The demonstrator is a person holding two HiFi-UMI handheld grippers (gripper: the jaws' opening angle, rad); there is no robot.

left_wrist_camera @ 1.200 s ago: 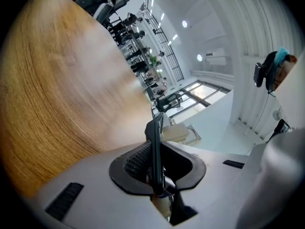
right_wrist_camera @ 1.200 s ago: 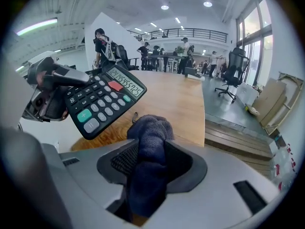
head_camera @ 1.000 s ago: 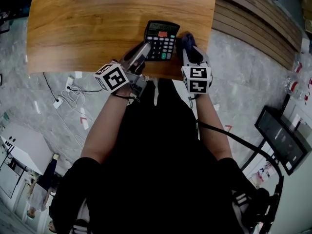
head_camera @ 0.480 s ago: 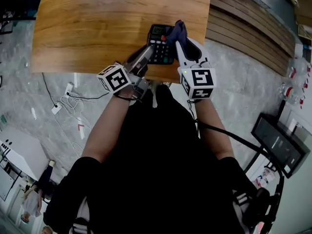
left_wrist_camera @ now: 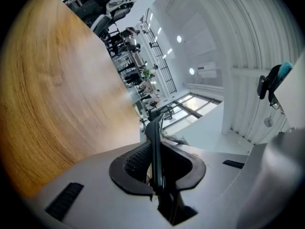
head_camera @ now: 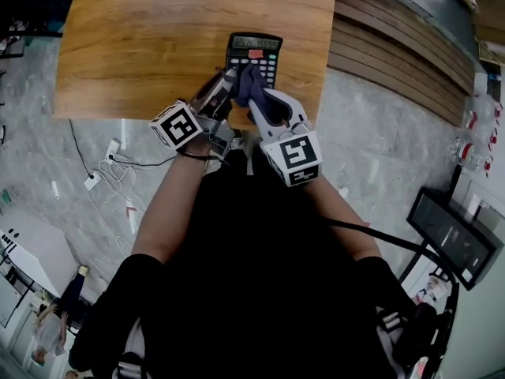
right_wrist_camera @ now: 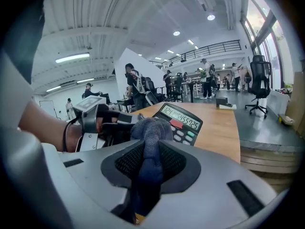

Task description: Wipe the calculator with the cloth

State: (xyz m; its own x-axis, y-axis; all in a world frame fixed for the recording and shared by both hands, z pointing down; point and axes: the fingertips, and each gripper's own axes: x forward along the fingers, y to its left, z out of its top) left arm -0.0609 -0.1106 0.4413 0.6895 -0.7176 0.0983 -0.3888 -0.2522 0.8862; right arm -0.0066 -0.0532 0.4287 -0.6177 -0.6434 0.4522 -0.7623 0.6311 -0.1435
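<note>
- A grey stone floor [head_camera: 95,204] surrounds the wooden tabletop [head_camera: 158,38], with a bright, open hall beyond it.
- My left tongs [left_wrist_camera: 157,166] are clenched on the thin edge of the calculator [right_wrist_camera: 181,123], holding it tilted over the tabletop's near side with its display and keys facing me.
- My right tongs [right_wrist_camera: 151,163] are clamped on the dark blue cloth [right_wrist_camera: 151,132], just to the right of the left pair.
- The cloth's bunched end pokes out past the pads, right at the lower keys of the calculator; whether it touches them I cannot tell.
</note>
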